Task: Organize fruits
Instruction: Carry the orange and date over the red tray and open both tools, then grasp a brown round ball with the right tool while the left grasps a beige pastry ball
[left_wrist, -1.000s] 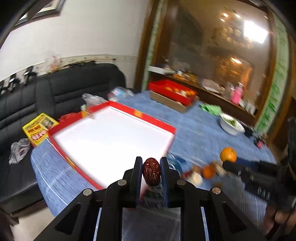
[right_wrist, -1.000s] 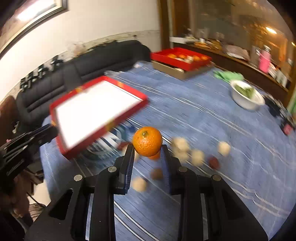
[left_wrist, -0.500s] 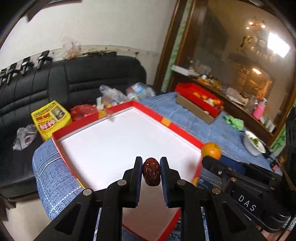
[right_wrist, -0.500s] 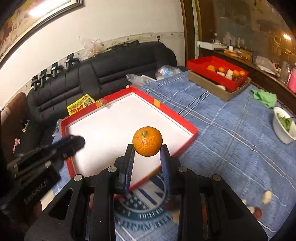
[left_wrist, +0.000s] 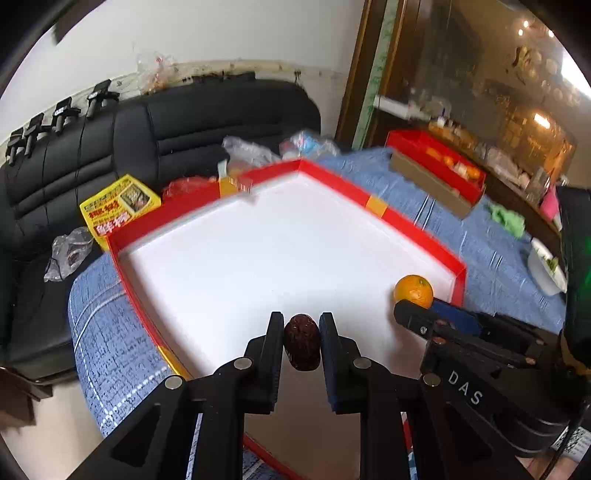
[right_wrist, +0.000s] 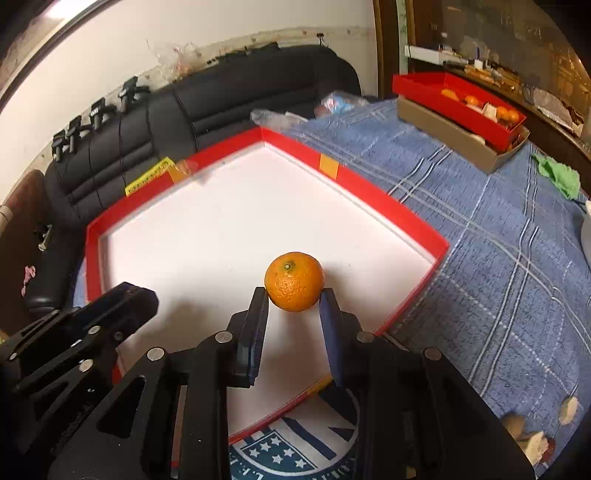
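— Where do we have the fruit right now?

— Our left gripper (left_wrist: 301, 325) has its jaws clamped narrow on a dark red date (left_wrist: 301, 346), and our right gripper (right_wrist: 293, 295) is closed on the orange (right_wrist: 294, 281). We hold both above the white floor of the red-rimmed tray (left_wrist: 384, 212).

— And the tray itself?

— We see it on the blue checked tablecloth (right_wrist: 480, 221), near the black sofa (right_wrist: 221, 107). A second red box of fruit (right_wrist: 458, 101) sits well apart at the far edge, and we see a few loose pieces (right_wrist: 535, 432) on the cloth by our right gripper.
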